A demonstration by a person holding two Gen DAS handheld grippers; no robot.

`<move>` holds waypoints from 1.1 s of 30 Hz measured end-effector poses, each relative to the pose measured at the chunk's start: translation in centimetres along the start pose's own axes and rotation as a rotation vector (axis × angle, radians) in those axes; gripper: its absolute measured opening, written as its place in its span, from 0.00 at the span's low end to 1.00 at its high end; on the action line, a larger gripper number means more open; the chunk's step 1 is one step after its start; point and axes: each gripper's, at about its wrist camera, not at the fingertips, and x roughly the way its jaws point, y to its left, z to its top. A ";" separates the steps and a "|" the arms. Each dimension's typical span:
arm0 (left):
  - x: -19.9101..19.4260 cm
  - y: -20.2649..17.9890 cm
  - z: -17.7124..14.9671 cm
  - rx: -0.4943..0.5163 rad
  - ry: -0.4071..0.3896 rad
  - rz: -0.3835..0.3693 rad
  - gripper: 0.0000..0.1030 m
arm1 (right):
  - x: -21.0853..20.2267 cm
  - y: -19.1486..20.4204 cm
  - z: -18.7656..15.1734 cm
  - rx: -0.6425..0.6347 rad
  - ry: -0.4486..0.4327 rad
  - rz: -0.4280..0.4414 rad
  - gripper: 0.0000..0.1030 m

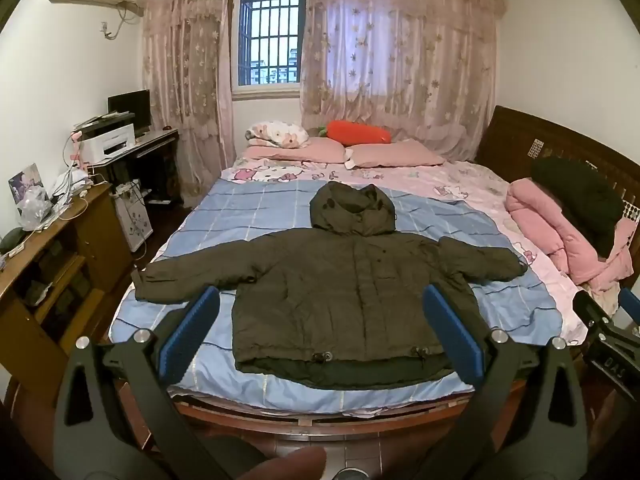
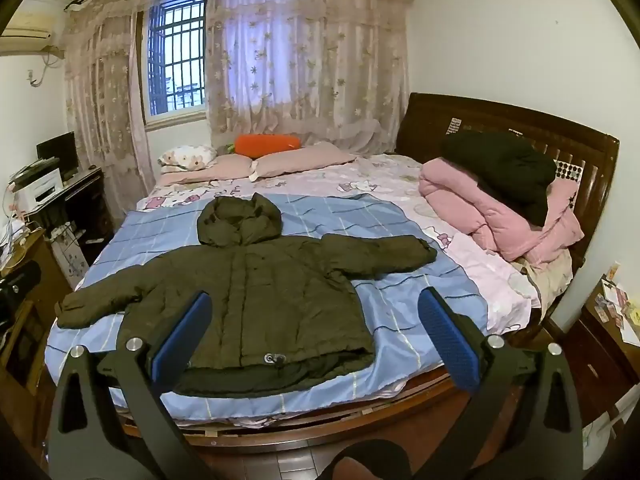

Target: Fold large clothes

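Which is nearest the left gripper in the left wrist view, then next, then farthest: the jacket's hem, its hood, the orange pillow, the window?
From the open left gripper:
1. Jacket hem, at the bed's near edge.
2. Hood, mid-bed.
3. Orange pillow, at the bed's far end.
4. Window, on the back wall.

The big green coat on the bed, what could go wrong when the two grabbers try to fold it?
1. The coat is thick and puffy, so a folded sleeve may spring back open.
2. Its hem lies near the bed's front edge, so a pull could drag it toward the floor.
3. The left gripper and right gripper both stand open and away from it; a shallow pinch might slip off.
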 end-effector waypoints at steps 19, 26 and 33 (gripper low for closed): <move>0.3 0.2 0.1 -0.003 0.006 -0.001 0.98 | 0.4 -0.5 -0.4 -0.003 0.001 -0.004 0.99; 0.3 0.4 0.1 -0.004 0.004 -0.002 0.98 | 0.2 -0.3 -0.3 -0.004 0.000 -0.007 0.99; 0.3 0.2 0.1 -0.003 0.002 0.000 0.98 | 0.1 -0.9 -0.5 -0.005 0.002 -0.002 0.99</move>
